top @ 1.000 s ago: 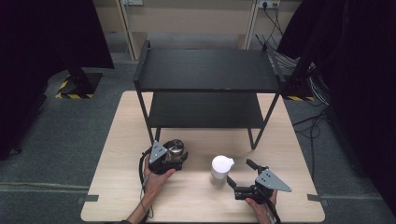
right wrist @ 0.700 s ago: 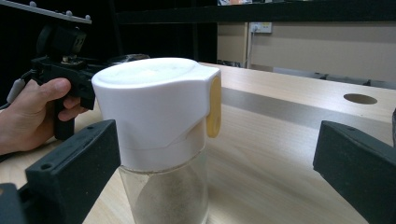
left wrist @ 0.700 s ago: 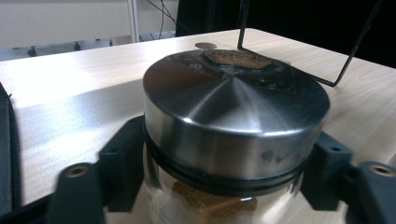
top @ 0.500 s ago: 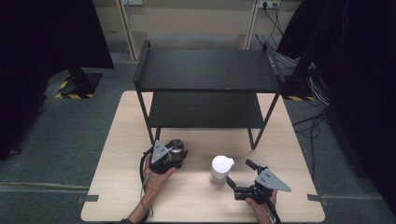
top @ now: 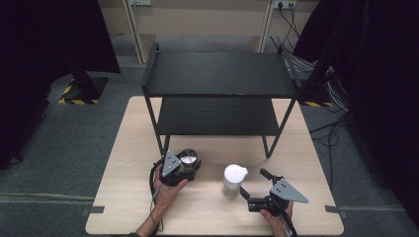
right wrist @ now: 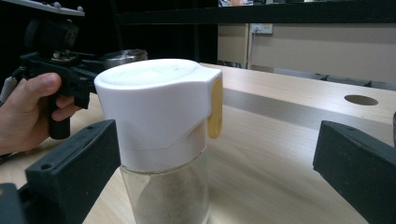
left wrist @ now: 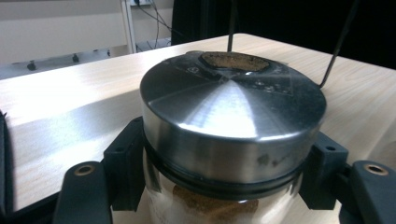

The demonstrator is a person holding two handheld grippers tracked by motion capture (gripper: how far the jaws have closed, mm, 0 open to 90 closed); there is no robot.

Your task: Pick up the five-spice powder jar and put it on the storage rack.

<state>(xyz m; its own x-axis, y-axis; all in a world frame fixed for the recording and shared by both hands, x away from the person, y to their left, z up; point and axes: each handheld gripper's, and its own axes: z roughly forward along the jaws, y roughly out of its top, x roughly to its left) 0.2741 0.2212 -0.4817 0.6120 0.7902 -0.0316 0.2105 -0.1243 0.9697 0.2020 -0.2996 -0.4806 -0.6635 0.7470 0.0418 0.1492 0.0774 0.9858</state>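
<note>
A glass jar with a brushed metal lid (top: 188,158) (left wrist: 233,107) and brown powder inside stands at the table's front left. My left gripper (top: 188,166) (left wrist: 229,186) is shut on it, and the pads (left wrist: 126,163) press the glass just under the lid. A second jar with a white flip lid (top: 234,177) (right wrist: 159,116) and a yellow tab stands at the front middle. My right gripper (top: 252,183) (right wrist: 215,154) is open around it: one jaw sits close beside the glass and the other stands well off.
A black two-shelf metal rack (top: 217,74) stands on the far half of the wooden table (top: 306,163), its legs just behind the jars. Both shelves look bare. A round hole (right wrist: 359,99) shows in the tabletop in the right gripper view.
</note>
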